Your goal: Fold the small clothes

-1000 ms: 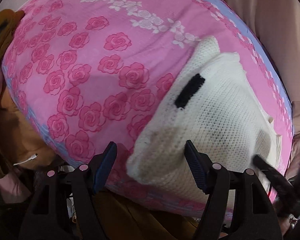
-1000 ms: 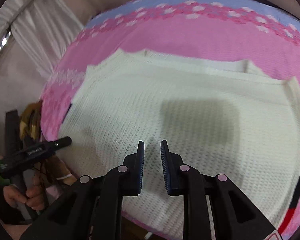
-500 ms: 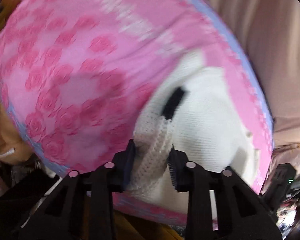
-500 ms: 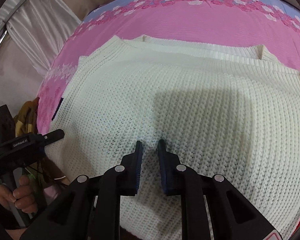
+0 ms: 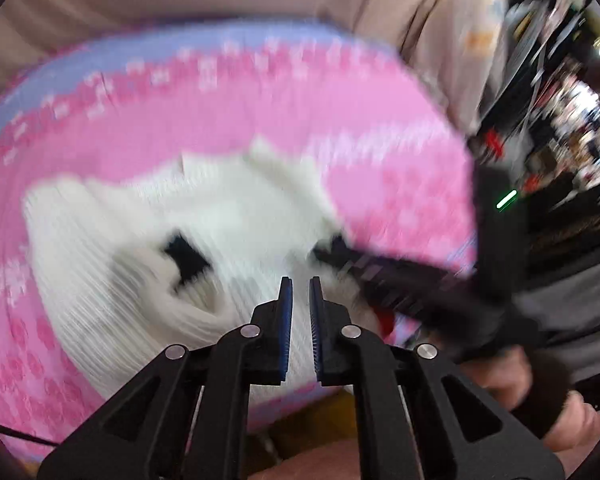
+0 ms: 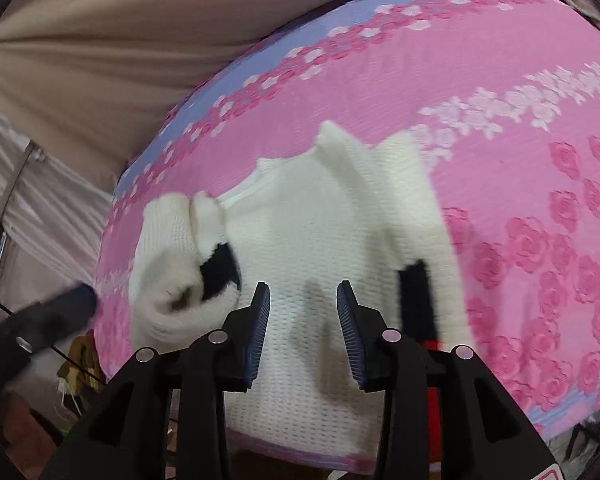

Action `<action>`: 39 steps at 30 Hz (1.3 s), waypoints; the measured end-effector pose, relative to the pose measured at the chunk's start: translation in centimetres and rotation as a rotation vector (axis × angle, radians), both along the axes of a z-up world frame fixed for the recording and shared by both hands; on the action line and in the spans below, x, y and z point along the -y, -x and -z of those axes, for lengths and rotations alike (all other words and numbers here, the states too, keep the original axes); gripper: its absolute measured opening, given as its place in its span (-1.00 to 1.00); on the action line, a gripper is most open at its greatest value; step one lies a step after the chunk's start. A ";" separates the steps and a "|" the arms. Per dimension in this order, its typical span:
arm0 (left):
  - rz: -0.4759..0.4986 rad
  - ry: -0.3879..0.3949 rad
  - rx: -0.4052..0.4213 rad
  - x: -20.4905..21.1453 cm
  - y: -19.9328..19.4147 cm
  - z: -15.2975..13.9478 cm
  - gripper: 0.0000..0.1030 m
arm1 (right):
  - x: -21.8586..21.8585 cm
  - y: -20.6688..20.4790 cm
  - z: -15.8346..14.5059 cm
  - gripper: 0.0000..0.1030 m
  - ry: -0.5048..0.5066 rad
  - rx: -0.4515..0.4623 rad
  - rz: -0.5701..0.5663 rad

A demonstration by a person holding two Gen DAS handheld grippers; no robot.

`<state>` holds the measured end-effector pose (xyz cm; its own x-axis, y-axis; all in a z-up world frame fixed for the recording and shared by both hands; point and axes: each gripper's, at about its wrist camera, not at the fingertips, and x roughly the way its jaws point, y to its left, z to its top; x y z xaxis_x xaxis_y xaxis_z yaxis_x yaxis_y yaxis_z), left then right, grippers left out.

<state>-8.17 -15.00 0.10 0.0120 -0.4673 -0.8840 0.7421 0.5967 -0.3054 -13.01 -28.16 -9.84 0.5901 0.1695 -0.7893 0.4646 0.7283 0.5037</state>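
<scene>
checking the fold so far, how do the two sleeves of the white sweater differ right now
In the right wrist view, the left-hand sleeve lies bunched and rumpled, its black cuff band curled at an angle toward the middle. The right-hand sleeve lies flat and straight down the sweater's side, its black band running lengthwise. Both are white knit and folded inward over the body, on the pink rose cloth.

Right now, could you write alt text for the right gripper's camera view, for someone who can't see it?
A white knitted sweater with black trim, its sleeves folded inward, lies on a pink rose-patterned bedspread. The right gripper hangs over its lower part, jaws opening with nothing between them. The other gripper shows blurred at the left edge.
</scene>
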 end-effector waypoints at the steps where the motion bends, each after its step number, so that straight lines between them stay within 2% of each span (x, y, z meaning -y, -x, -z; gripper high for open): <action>1: -0.015 -0.003 -0.031 -0.4 0.1 0.6 -0.79 | 0.9 0.9 0.3 -0.29 -0.012 -0.014 0.032; 2: -0.043 0.009 -0.057 -1.0 0.0 0.9 -0.70 | 1.3 1.5 0.4 -0.28 -0.021 -0.018 0.053; 4: -0.150 0.028 -0.066 -3.6 -1.5 0.7 -0.05 | 1.9 2.8 0.0 -0.18 -0.020 -0.003 0.082; 6: -0.299 0.068 -0.072 -7.4 -3.6 0.3 0.01 | 1.9 3.4 -0.5 0.15 0.001 -0.001 0.075; 8: -0.398 0.082 -0.085 -10.3 -5.9 -0.1 0.01 | 1.2 2.6 -0.8 0.22 -0.036 0.006 0.042; 10: -0.506 0.103 -0.075 -13.9 -6.9 -0.5 0.08 | 0.0 0.5 -1.0 0.27 -0.125 0.032 -0.005; 12: -0.584 0.093 -0.063 -17.0 -7.4 -0.4 0.11 | -2.0 -1.8 -1.3 0.54 -0.188 0.057 -0.071; 14: -0.633 0.086 -0.065 -18.8 -7.0 0.0 0.12 | -4.0 -5.0 -0.7 0.60 -0.250 0.047 -0.144; 16: -0.672 0.087 -0.091 -20.8 -6.6 0.7 0.14 | -5.8 -8.0 0.8 0.60 -0.317 -0.013 -0.196; 20: -0.713 0.102 -0.141 -23.0 -5.3 1.6 0.18 | -9.6 -11.8 2.1 0.62 -0.330 -0.119 -0.270; 22: -0.723 0.107 -0.145 -23.4 -5.2 1.6 0.18 | -11.7 -13.1 1.5 0.52 -0.291 -0.135 -0.324; 23: -0.724 0.113 -0.141 -23.5 -5.2 1.5 0.18 | -12.4 -13.4 1.0 0.15 -0.262 -0.134 -0.342; 24: -0.722 0.118 -0.132 -23.4 -5.2 1.2 0.19 | -13.4 -13.9 0.3 -0.65 -0.214 -0.132 -0.374; 25: -0.715 0.120 -0.120 -23.4 -5.2 0.8 0.19 | -13.9 -14.1 -0.4 -0.67 -0.199 -0.117 -0.393; 27: -0.678 0.119 -0.086 -22.3 -5.2 0.1 0.20 | -13.8 -13.4 -4.1 -0.70 -0.224 0.027 -0.383; 30: -0.598 0.114 -0.057 -20.0 -5.0 -0.6 0.23 | -11.5 -9.6 -10.5 -0.70 -0.227 0.279 -0.342; 32: -0.537 0.107 -0.054 -18.0 -5.0 -0.6 0.23 | -8.3 -6.1 -12.5 -0.70 -0.215 0.341 -0.252; 33: -0.504 0.103 -0.056 -16.8 -5.0 -0.5 0.24 | -6.7 -4.4 -12.3 -0.70 -0.211 0.336 -0.203; 35: -0.450 0.092 -0.063 -14.4 -5.0 -0.2 0.25 | -3.7 -0.7 -9.5 -0.70 -0.134 0.230 -0.105; 36: -0.429 0.088 -0.068 -13.5 -5.0 0.0 0.25 | -2.5 0.8 -6.7 -0.70 -0.073 0.113 -0.057; 37: -0.401 0.081 -0.071 -12.2 -4.9 0.1 0.25 | -1.3 2.2 -3.0 -0.70 -0.071 -0.011 -0.007; 39: -0.343 0.047 -0.065 -9.6 -4.4 0.6 0.25 | 0.1 4.9 2.3 -0.69 -0.141 -0.140 0.096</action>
